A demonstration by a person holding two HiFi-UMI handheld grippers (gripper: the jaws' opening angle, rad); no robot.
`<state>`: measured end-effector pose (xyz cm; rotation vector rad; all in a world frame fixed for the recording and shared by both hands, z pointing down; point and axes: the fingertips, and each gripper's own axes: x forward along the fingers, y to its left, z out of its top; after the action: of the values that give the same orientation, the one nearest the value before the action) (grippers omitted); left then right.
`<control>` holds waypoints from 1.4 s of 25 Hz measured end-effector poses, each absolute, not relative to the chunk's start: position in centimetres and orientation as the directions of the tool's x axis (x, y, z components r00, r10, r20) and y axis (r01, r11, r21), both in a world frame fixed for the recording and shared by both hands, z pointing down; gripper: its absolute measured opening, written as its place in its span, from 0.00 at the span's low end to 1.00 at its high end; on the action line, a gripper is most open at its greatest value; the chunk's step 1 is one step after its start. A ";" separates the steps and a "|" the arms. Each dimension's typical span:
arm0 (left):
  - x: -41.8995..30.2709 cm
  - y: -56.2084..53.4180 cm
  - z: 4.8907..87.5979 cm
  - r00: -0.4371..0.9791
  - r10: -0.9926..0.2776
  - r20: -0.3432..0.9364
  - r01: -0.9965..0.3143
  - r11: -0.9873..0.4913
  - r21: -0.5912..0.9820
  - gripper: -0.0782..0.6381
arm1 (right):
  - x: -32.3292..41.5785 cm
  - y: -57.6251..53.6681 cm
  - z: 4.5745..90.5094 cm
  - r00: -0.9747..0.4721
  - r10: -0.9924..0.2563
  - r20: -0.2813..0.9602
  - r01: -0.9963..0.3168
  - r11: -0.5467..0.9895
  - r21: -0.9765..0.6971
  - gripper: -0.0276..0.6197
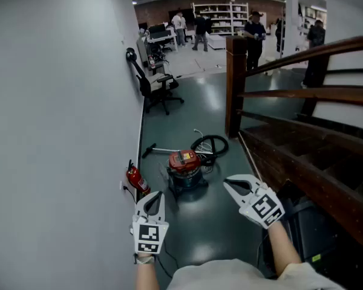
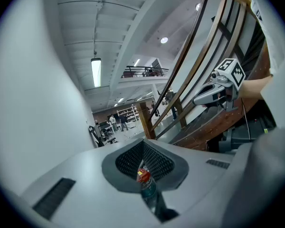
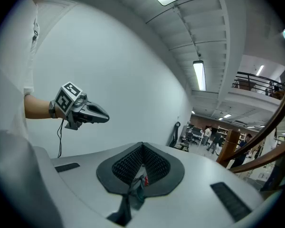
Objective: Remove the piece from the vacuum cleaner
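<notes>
Approach step; vacuum untouched. I carry left gripper (image 1: 156, 196) and right gripper (image 1: 228, 185) with jaws pinched together, both empty. Red-lidded, dark-drum canister vacuum cleaner (image 1: 184, 167) on floor ahead of both tips, well apart. Next, I judge: close in, open jaws, pick detachable piece.

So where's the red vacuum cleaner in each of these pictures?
Head view: the vacuum cleaner sits on the floor, just below the middle.
Left gripper view: low in the middle, tiny, with its red top showing.
Right gripper view: low in the middle, only a thin sliver with a bit of red.
Shared landmark: the wooden stair post, standing behind the vacuum cleaner.
</notes>
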<state>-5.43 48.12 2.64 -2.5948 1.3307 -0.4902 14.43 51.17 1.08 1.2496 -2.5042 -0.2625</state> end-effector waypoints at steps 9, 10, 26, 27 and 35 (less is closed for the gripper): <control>-4.6 48.2 2.6 0.532 -0.821 0.207 -0.761 -0.571 -0.309 0.11 | 14.9 50.7 0.8 -0.574 -0.795 0.195 -0.739 0.606 0.295 0.09; -4.4 48.2 2.6 0.529 -0.823 0.207 -0.763 -0.568 -0.308 0.11 | 15.1 50.7 0.8 -0.577 -0.794 0.191 -0.740 0.607 0.289 0.09; -0.6 48.1 4.4 0.465 -0.849 0.253 -0.800 -0.525 -0.292 0.10 | 18.8 49.8 2.1 -0.610 -0.776 0.158 -0.729 0.628 0.273 0.09; -0.6 48.2 4.7 0.450 -0.853 0.265 -0.804 -0.516 -0.296 0.10 | 19.0 49.6 2.2 -0.611 -0.776 0.154 -0.733 0.629 0.260 0.09; -2.0 46.3 5.7 0.410 -0.876 0.256 -0.842 -0.471 -0.262 0.10 | 18.3 46.9 3.8 -0.628 -0.757 0.180 -0.724 0.653 0.222 0.09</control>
<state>-2.00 46.30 5.66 -2.5590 1.5642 -0.5518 18.34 46.92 3.78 1.1967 -2.6158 -0.1867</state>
